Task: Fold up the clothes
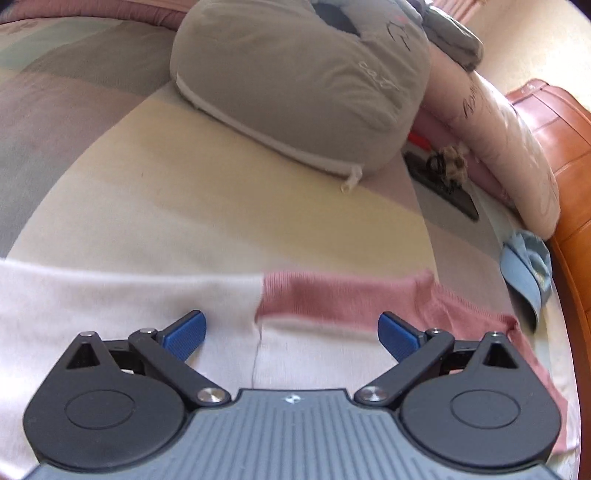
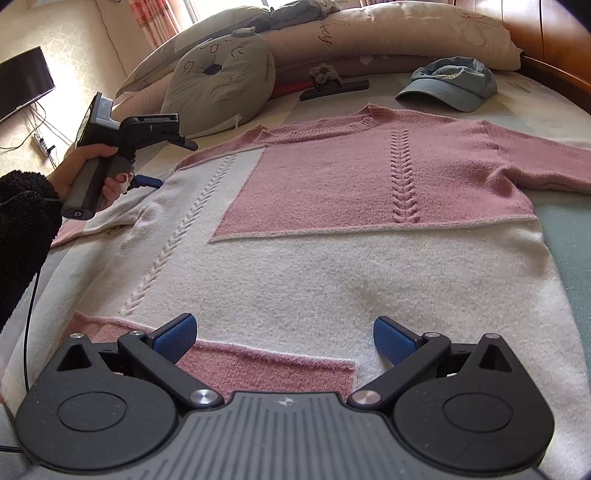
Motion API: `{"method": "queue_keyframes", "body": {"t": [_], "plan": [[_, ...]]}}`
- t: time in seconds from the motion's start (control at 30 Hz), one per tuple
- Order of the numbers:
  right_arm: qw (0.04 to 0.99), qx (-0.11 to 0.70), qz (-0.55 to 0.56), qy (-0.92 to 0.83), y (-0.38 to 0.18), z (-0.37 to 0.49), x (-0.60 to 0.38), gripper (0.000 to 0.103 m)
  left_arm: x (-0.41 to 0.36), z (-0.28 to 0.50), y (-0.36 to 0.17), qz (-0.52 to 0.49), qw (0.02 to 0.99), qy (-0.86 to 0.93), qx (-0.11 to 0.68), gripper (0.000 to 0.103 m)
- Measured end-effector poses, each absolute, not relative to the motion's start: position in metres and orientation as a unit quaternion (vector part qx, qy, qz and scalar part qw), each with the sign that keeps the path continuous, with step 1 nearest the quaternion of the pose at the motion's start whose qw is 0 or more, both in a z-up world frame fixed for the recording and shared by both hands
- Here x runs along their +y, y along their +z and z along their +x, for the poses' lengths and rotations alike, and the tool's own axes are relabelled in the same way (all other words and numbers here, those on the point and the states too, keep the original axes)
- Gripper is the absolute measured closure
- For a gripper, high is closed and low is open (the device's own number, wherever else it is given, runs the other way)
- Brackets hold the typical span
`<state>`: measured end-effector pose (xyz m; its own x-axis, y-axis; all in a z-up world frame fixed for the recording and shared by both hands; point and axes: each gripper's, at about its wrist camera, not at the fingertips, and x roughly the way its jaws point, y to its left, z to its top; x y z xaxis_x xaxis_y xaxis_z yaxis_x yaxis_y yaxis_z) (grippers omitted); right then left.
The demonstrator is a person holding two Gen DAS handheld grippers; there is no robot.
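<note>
Two grippers work over one pink-and-white knit sweater [image 2: 332,229], which lies spread flat, front up, on the bed [image 2: 565,243]. It fills the middle of the right wrist view: neckline at upper centre, hem at the bottom edge. Its long axis runs from the lower frame to the upper frame, collar pointing away toward the pillows [image 2: 388,33]. One pink sleeve [image 2: 535,162] stretches straight out to the right edge; the other sleeve, at the left, sits partly under the left gripper [image 2: 147,181], and I cannot tell how it lies.

The right gripper [image 2: 286,339] hovers low over the hem with its jaws spread wide and nothing between them, which I judge suits taking the bottom edge. The left gripper [image 1: 291,336], held in a hand [image 2: 88,173] at the left of that view, also has its jaws spread and empty; its own camera shows them just above the sleeve or shoulder fabric, where white meets pink.

Flat and square, the sweater would fit either a garment laid out ready for folding or one smoothed between folds; no fold shows on the body.

A blue cap [image 2: 447,88] sits near the upper right, clear of the sweater, and a grey cushion [image 2: 221,85] lies beyond the left shoulder.
</note>
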<state>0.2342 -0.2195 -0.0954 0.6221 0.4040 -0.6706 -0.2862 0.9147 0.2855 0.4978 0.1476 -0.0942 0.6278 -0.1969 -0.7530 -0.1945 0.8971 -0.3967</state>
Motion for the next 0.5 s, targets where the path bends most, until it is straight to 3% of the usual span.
{"method": "queue_keyframes", "body": {"t": [0.27,0.5], "plan": [[0.901,0.384,0.059,0.194,-0.097,0.236,-0.217,0.000,0.140,0.513,-0.088,-0.195,0.881,0.027,0.431,0.002],[0.902,0.384,0.060,0.190,-0.096,0.235,-0.216,0.000,0.140,0.463,-0.029,-0.186,0.889,0.012,0.418,0.002]]}}
